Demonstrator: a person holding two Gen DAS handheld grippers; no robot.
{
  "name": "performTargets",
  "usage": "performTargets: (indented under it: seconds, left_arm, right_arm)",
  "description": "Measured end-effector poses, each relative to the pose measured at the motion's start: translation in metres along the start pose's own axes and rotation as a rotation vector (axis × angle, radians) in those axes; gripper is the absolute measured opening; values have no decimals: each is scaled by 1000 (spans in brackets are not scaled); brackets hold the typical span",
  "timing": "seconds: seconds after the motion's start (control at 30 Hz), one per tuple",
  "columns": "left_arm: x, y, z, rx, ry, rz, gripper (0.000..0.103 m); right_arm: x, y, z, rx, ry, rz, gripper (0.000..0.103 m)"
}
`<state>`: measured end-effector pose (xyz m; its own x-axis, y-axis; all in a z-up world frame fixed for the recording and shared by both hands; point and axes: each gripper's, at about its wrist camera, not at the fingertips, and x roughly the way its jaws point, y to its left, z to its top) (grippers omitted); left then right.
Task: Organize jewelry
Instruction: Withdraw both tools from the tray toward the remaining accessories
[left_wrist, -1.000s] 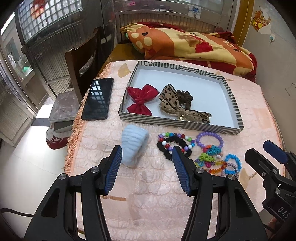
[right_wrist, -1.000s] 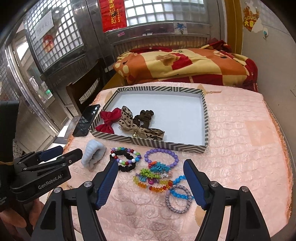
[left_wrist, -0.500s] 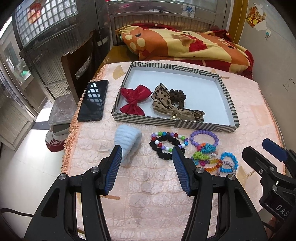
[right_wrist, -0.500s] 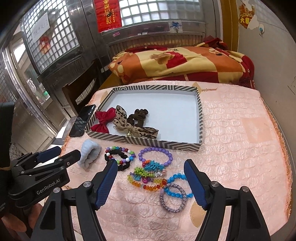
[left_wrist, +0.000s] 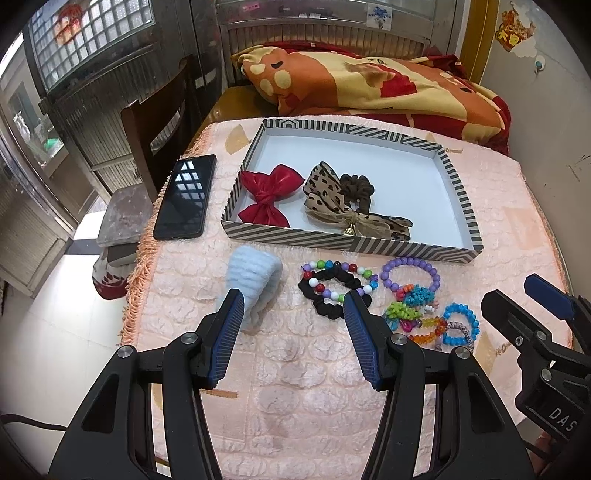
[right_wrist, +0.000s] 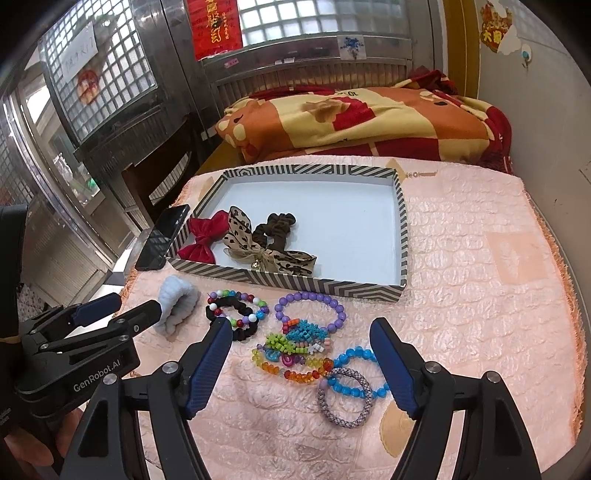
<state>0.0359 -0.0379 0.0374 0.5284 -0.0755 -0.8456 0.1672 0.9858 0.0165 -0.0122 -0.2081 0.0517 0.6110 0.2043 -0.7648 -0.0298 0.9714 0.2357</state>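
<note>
A striped tray (left_wrist: 347, 242) (right_wrist: 317, 286) on the pink tablecloth holds a red bow (left_wrist: 267, 197), a leopard bow (left_wrist: 332, 201) and a brown scrunchie (left_wrist: 356, 186). In front of it lie a light blue fuzzy scrunchie (left_wrist: 253, 280) (right_wrist: 175, 301), a black beaded scrunchie (left_wrist: 334, 286) (right_wrist: 236, 312), a purple bead bracelet (left_wrist: 410, 273) (right_wrist: 312, 310), a heap of colourful bracelets (right_wrist: 295, 354), a blue bracelet (right_wrist: 356, 371) and a grey woven ring (right_wrist: 345, 397). My left gripper (left_wrist: 293, 339) is open and empty just before the blue scrunchie. My right gripper (right_wrist: 301, 365) is open and empty over the heap.
A black phone (left_wrist: 186, 195) lies left of the tray near the fringed table edge. A dark wooden chair (left_wrist: 159, 122) stands at the left. A folded orange and red blanket (left_wrist: 369, 86) lies behind the table. A wall is at the right.
Both grippers have pulled back and risen a little from the table, so the tray and bracelets look smaller and farther. Both stay open. Nothing on the table has moved.
</note>
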Motion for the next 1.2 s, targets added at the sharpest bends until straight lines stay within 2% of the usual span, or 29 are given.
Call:
performTargets:
  seconds: [0.6,0.8,0.97,1.2]
  left_arm:
    - [14,22,-3,-54,47,8,56]
    - [20,43,-5,-104,75,-38,56]
    - [29,71,-9,-173,107,-80,63]
    - [37,86,-15,-205,133,-75,64]
  right_arm:
    - [18,12,-1,-20,43,22,75]
    - [22,14,-2,-26,54,23,75]
    - [28,12,-5,-15,71,24,75]
    - [33,15,-9,-26,85,37,75]
